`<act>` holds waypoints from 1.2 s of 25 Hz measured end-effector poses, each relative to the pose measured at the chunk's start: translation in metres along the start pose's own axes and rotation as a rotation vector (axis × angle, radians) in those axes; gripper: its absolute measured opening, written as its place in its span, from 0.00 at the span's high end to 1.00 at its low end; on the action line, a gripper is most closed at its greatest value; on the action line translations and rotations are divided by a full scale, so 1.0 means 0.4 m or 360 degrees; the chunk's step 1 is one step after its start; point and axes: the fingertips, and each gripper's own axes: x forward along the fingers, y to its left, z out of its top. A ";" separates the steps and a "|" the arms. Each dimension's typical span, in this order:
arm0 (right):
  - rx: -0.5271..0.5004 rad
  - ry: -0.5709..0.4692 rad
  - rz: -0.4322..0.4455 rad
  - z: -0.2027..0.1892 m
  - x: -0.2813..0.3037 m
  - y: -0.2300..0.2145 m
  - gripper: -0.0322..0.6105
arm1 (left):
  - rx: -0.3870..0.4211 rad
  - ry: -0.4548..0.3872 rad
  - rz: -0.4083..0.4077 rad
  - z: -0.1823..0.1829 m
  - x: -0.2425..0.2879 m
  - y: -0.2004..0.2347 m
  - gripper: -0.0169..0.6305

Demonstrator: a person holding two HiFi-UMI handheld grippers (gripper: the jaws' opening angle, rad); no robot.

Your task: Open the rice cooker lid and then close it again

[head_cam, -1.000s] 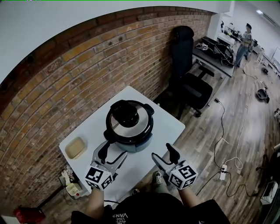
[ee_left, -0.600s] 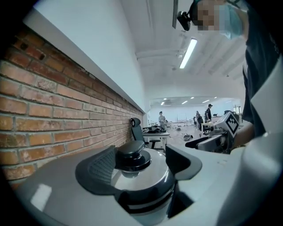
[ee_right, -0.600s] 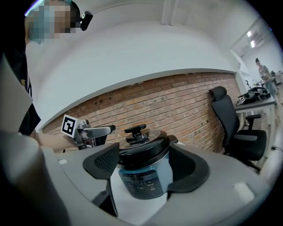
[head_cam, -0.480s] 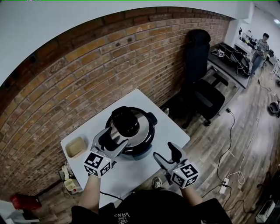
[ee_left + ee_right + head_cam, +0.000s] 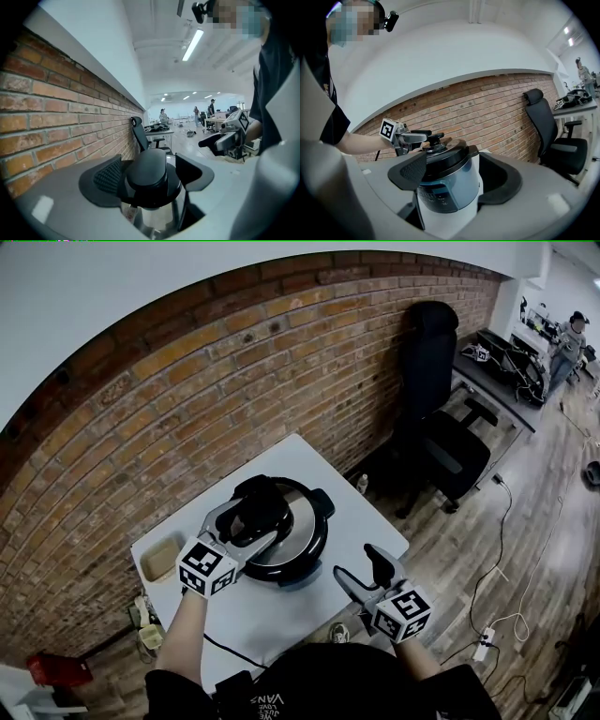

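Standing upright on the small white table point(image 5: 370, 521), just in front of the red brick wall point(image 5: 187, 399), with the round black-and-steel rice cooker point(image 5: 298, 538) keeping its axis vertical and its flat lid point(image 5: 302, 521) lying level and shut. Facing the near right with the dark blue control panel point(image 5: 436, 194), as the right gripper view shows.

Reaching over the lid from the near left with the left gripper point(image 5: 262, 518), jaws spread to either side of the black plastic knob point(image 5: 147, 171) at the lid's centre, not plainly pinching it. Hanging near the table's near right edge with the right gripper point(image 5: 361, 566), jaws spread and empty, well apart from the cooker.

Judging the lid stiff and fairly heavy, steel with hard plastic trim, nothing that gives under pressure. Judging the knob smooth and possibly slippery, so taking hold low on its narrower waist, under the wider cap, looking safest. Expecting the light cooker body to slide or lift on the slick tabletop if the lid sticks. Pointing straight up with the knob, offering the jaws a side-on grasp.
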 end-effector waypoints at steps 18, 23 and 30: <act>0.0059 -0.0019 -0.0070 0.004 -0.007 -0.053 0.42 | 0.0178 0.0344 -0.0383 -0.040 0.103 -0.025 0.45; 0.0086 -0.0019 -0.0088 -0.011 -0.002 -0.042 0.42 | 0.0197 0.0359 -0.0416 -0.042 0.106 -0.027 0.46; 0.0113 0.0007 -0.0120 -0.036 -0.004 -0.013 0.42 | 0.0238 0.0374 -0.0459 -0.044 0.099 -0.033 0.52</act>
